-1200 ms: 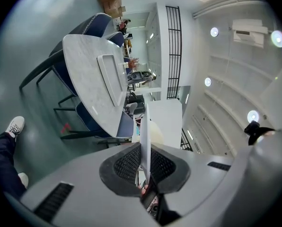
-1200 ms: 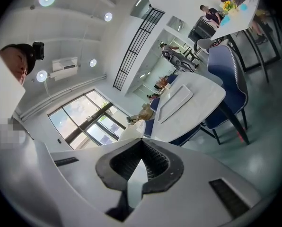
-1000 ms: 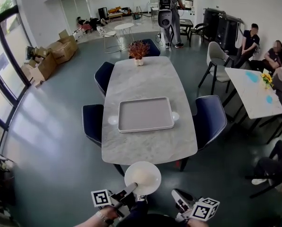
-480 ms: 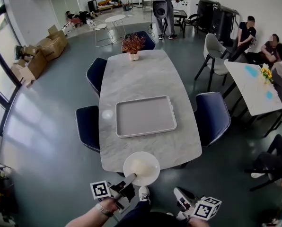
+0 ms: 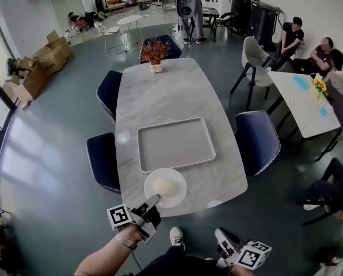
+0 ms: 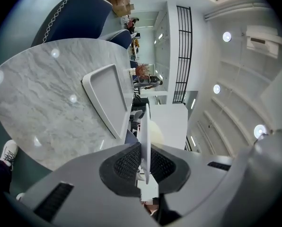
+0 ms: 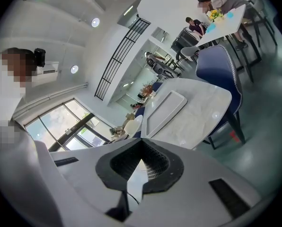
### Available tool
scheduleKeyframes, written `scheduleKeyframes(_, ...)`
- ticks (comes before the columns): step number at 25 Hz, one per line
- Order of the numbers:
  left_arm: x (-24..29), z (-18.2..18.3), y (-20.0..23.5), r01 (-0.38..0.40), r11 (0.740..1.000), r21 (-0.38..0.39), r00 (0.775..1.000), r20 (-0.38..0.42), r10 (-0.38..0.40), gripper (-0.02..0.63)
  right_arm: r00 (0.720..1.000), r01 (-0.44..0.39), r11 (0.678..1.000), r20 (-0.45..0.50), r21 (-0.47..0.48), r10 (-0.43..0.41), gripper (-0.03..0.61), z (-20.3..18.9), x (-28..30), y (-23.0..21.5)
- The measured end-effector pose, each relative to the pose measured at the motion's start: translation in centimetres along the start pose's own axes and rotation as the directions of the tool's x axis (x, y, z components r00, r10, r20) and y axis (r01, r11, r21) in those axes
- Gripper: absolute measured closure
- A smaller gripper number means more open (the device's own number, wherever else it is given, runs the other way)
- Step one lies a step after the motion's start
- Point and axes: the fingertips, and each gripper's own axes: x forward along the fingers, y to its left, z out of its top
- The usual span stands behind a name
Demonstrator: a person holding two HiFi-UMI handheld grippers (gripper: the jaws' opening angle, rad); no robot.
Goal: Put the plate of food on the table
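A white plate [image 5: 166, 187] with a pale mound of food hangs over the near end of the grey marble table [image 5: 171, 96]. Its far edge reaches the near rim of the empty grey tray [image 5: 176, 144]. My left gripper [image 5: 153, 200] is shut on the plate's near rim. In the left gripper view the plate [image 6: 144, 122] shows edge-on between the black pads of the left gripper [image 6: 143, 148], a little off the table [image 6: 46, 93] and the tray [image 6: 105, 98]. My right gripper [image 5: 232, 247] stays low at the right, off the table, shut and holding nothing [image 7: 141, 143].
Blue chairs stand at the table's left [image 5: 105, 160] and right [image 5: 256, 140]. A potted plant [image 5: 155, 53] sits at the far end. Seated people and a white table [image 5: 301, 99] are to the right. A standing person [image 5: 189, 4] is beyond, and cardboard boxes [image 5: 45, 56] are far left.
The left gripper has carried the plate forward, from in front of the table's near edge to over its near end. The table now lies closer in view. The right gripper stays low.
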Motion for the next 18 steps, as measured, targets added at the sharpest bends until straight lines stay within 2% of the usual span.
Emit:
scheduleKeyframes(14,6.8,7.8,4.2,-0.042,0.998,-0.035,0.997,0.070,0.045,0.588,0.994,0.081,0.996,0.076,0.045,-0.085,0.569,-0.1,-0.4,-1.0)
scheduleKeyframes(18,8.4,9.5,5.8,-0.089,0.995,-0.051,0.992,0.087,0.093,0.588,0.991,0.092,0.994,0.091,0.063,-0.097,0.569,-0.1,-0.4,-1.3)
